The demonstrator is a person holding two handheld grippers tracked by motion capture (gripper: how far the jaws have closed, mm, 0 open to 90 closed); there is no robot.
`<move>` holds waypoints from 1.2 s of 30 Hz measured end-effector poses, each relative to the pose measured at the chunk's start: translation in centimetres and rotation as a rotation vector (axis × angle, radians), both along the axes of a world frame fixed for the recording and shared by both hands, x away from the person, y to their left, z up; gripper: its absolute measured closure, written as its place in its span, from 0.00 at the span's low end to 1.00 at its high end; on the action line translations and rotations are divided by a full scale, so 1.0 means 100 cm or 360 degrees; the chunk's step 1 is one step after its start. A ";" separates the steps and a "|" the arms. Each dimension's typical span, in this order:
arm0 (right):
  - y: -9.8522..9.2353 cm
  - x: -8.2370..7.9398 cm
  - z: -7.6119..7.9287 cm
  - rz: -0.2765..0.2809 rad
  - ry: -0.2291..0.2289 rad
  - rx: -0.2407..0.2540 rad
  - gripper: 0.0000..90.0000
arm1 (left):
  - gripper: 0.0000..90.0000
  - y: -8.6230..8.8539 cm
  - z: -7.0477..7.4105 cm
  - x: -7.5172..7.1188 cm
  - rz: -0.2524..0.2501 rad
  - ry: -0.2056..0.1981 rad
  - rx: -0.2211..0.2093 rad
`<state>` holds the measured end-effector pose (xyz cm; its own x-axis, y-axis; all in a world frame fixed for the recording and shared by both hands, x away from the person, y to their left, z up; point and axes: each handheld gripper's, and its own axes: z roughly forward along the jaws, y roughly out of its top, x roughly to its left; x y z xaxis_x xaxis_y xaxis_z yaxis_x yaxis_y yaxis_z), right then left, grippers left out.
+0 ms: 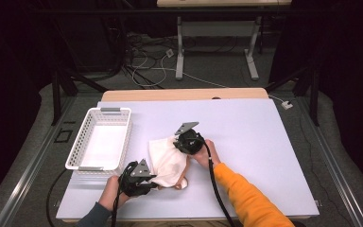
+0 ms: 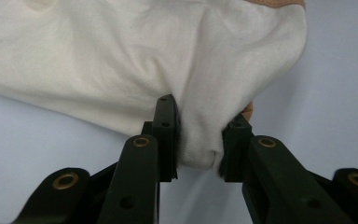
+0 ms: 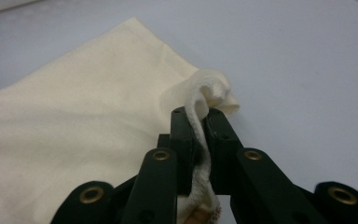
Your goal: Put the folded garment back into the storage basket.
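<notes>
A cream cloth lies rumpled on the pale blue table top, with a tan part peeking out at its near end. My left gripper holds the cloth's near edge; in the left gripper view its jaws pinch a thick fold of the cloth. My right gripper grips the far right part of the cloth; in the right gripper view a bunched corner of the cloth sticks up between its closed jaws.
A white slotted basket stands at the left of the table, close to the cloth. The table's wooden far edge runs along the back. Cables and desk legs lie on the floor beyond.
</notes>
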<state>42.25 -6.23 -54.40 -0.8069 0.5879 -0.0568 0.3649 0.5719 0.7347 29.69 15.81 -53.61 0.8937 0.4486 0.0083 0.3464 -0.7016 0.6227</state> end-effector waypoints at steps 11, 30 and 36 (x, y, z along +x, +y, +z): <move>-0.011 0.001 0.002 -0.0063 0.0064 0.0043 0.51 | 0.46 0.002 0.005 -0.005 0.0022 0.0076 -0.0069; -0.070 -0.029 0.025 0.0041 0.0111 0.0161 0.12 | 0.13 0.014 0.026 -0.008 0.0111 0.0007 -0.0140; -0.087 -0.043 0.028 0.0048 0.0087 0.0188 0.11 | 0.10 0.017 0.027 -0.002 0.0173 -0.0003 -0.0156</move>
<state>37.99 -14.89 -51.57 -0.8244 0.5633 0.0560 0.3903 0.4940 0.7769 29.45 17.48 -50.88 0.8400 0.5412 -0.0389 0.4156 -0.5957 0.6873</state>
